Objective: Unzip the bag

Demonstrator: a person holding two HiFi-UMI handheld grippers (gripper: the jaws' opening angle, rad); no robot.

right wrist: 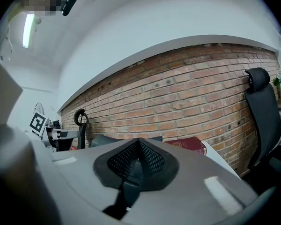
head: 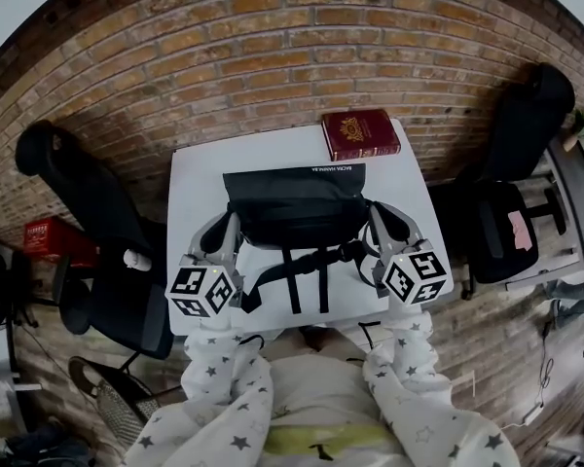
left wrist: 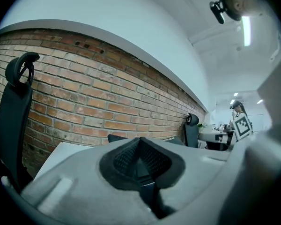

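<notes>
Left gripper (left wrist: 139, 159) and right gripper (right wrist: 137, 164) each pinched shut on black strap (left wrist: 152, 196). Bag (head: 297, 207) looks soft, light, floppy; I'd hold fabric beside the zip.

A white table (head: 193, 178) bears a black bag (head: 297, 204) and red book (head: 360, 134).

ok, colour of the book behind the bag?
Book is dark red, gold emblem; best in head view.
</notes>
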